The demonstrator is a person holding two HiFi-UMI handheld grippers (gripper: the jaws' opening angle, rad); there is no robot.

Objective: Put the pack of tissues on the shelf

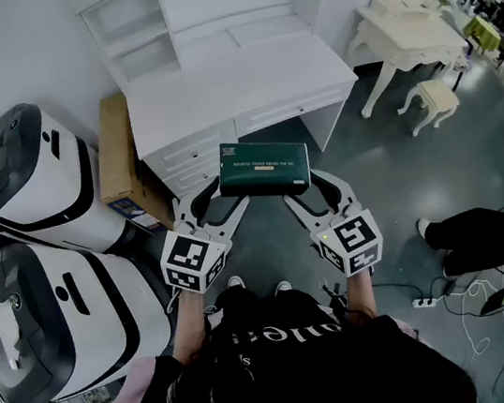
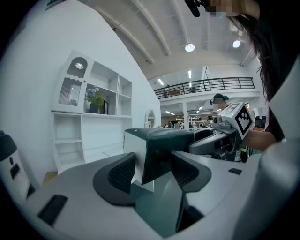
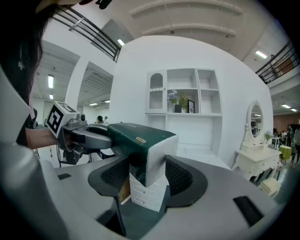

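Head view shows both your forearms reaching forward, nearly level. Your left tool [image 1: 218, 203] and right tool [image 1: 313, 192] each clamp one end of the dark green pack of tissues [image 1: 264, 167], held flat in mid-air before the white bench [image 1: 233, 80].

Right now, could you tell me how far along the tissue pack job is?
Done: the pack of tissues is lifted clear of any surface. In hand: the left gripper and right gripper each clamp one end, holding it in the air before the white desk. Left: carry it to the shelf, set it down and let go.
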